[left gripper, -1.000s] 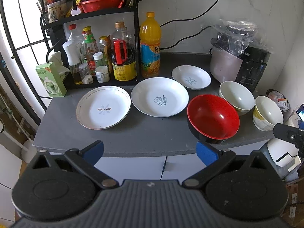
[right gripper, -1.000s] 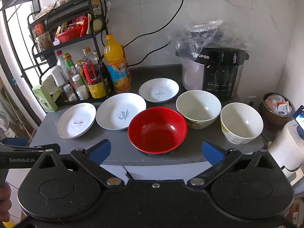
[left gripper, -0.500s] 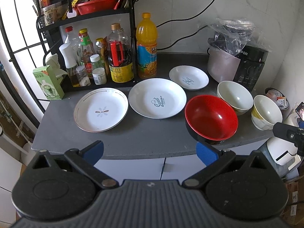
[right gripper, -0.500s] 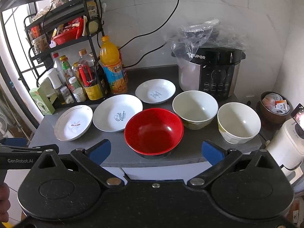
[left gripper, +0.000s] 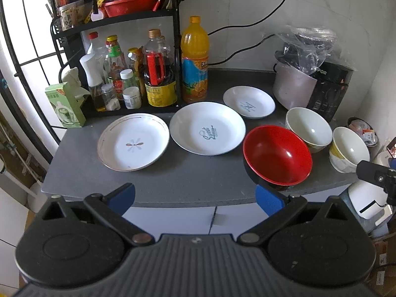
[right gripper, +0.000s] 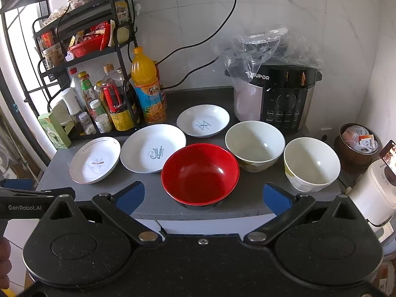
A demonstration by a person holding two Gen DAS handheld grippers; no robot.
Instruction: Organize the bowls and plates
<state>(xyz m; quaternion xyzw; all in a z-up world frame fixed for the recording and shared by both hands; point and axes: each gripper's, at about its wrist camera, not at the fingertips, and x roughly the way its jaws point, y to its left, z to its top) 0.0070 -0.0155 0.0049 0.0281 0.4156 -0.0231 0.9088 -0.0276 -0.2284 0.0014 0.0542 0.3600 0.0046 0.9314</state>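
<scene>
Both the left hand-held gripper [left gripper: 195,195] and the right hand-held gripper [right gripper: 201,195] hang spread wide and empty at the front edge of the grey bench [left gripper: 178,185]. On it lie three white plates [left gripper: 207,127] in a row to the left. The red bowl [right gripper: 200,173] sits nearest the front, with two pale bowls [right gripper: 255,144] to its right.

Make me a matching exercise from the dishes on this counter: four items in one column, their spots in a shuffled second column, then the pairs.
Items:
1. red bowl
2. flower plate
3. small plate
4. Sweet plate

Places:
A. far left of the row
B. nearest the orange juice bottle
C. front edge of the counter
D. between the flower plate and the red bowl

Pairs: 1-C, 2-A, 3-B, 4-D
</scene>
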